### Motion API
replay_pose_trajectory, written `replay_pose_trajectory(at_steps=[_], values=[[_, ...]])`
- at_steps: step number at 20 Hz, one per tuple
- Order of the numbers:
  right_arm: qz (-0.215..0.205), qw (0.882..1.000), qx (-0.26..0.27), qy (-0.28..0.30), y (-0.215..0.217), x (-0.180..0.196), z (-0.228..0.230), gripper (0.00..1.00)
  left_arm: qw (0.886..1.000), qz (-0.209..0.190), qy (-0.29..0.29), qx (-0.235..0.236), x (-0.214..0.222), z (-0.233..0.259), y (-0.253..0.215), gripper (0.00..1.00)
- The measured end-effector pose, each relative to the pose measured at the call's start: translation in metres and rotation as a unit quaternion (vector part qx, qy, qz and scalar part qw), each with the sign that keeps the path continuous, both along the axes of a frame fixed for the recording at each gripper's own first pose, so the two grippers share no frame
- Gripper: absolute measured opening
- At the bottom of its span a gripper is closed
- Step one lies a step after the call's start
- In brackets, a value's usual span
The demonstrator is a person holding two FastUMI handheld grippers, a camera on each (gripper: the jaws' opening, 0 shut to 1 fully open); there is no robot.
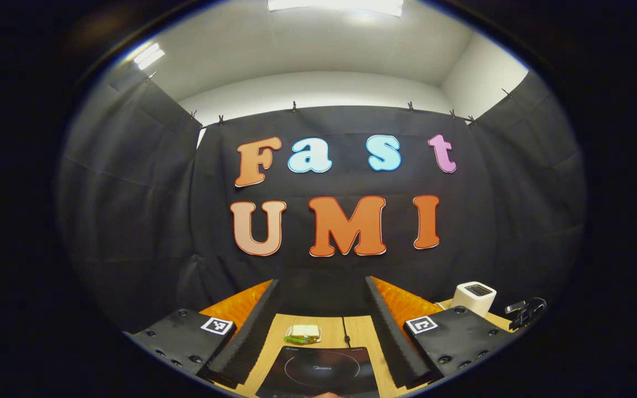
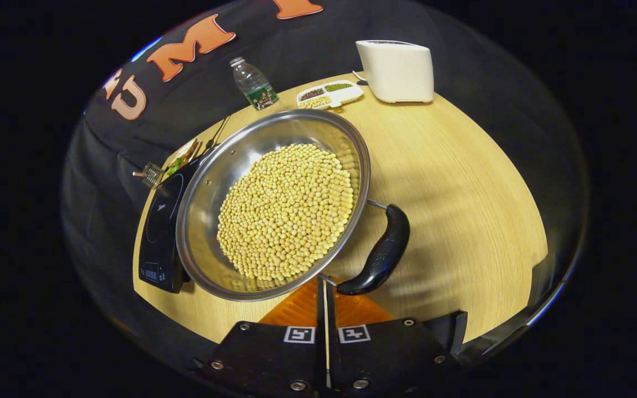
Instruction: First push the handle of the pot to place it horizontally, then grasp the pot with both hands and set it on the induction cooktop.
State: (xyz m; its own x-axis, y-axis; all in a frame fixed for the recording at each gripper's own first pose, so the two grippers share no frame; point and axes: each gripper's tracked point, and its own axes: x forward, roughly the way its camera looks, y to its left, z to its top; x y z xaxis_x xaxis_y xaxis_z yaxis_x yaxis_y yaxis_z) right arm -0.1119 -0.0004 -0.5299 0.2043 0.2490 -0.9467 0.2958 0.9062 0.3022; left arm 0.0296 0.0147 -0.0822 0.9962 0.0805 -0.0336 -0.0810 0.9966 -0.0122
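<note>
Left gripper view: one left gripper [image 1: 321, 331], jaws spread wide, with one induction cooktop [image 1: 318, 371] between them at 6 o'clock; one sandwich [image 1: 302, 333] beyond it, one white toaster [image 1: 473, 297] at 4 o'clock. Right gripper view: one steel pot [image 2: 208, 182] of soybeans [image 2: 285, 213] overlapping the cooktop's right edge; one bottle [image 2: 253, 84] at 11 o'clock; one right gripper [image 2: 327, 287], jaws pressed together, just below the pot's rim beside its black handle [image 2: 382, 254].

Polished steel pot [image 2: 208, 182], glossy plastic handle [image 2: 380, 254], wood-grain table [image 2: 462, 182], glossy, probably glass, induction cooktop [image 1: 318, 370]
</note>
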Motion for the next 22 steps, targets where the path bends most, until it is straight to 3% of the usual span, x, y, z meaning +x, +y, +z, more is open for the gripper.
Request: replay_pose_trajectory(at_steps=[10, 17, 22], values=[[-0.07, 0.997, -0.007, 0.01, -0.037, 0.032, -0.012, 0.02, 1.0, -0.008, 0.013, 0.004, 0.008, -0.012, -0.006, 0.99], [-0.051, 0.996, -0.07, 0.001, -0.062, 0.05, -0.02, 0.02, 0.999, -0.021, 0.03, 0.003, 0.014, -0.026, -0.016, 0.99], [-0.065, 0.993, -0.095, -0.004, -0.088, 0.065, -0.02, 0.02, 0.999, -0.025, 0.042, 0.005, 0.022, -0.035, -0.023, 0.99]])
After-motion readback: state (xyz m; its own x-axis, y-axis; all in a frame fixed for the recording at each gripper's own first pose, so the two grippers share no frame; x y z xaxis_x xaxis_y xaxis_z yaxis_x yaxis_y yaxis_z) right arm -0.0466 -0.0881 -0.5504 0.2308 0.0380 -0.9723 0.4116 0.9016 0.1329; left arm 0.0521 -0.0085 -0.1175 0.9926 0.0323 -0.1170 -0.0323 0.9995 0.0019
